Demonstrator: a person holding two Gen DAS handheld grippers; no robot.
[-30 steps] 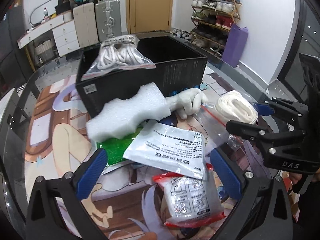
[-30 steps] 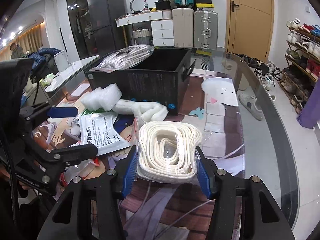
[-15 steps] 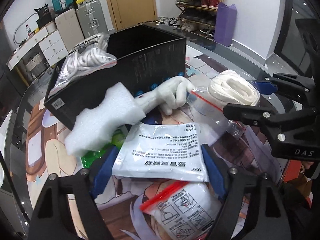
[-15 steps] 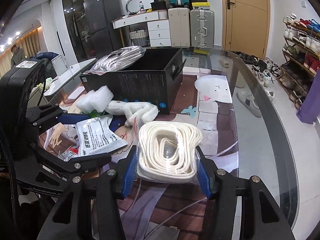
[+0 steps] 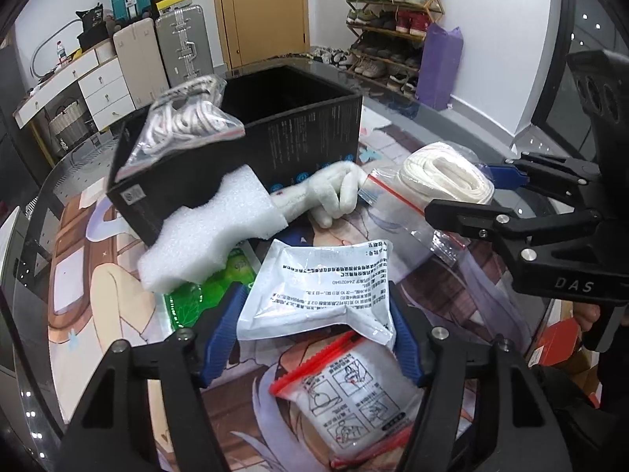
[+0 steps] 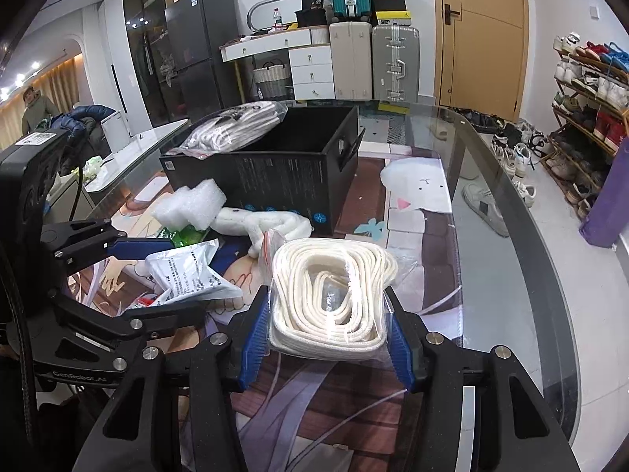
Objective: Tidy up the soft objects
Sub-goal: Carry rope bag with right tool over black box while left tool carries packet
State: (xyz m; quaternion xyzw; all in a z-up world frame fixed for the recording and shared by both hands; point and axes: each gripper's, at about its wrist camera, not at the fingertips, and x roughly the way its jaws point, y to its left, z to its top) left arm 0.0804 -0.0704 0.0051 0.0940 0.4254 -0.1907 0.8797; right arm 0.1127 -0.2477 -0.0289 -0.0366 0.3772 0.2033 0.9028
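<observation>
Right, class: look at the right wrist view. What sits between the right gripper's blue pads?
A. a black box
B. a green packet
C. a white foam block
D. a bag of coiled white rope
D: in the right wrist view the right gripper has its blue pads pressed on both sides of the clear bag of coiled white rope.

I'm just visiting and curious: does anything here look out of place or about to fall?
Yes. A clear bag of white cord lies across the corner rim of the black box, not inside, and part of it overhangs the edge.
</observation>
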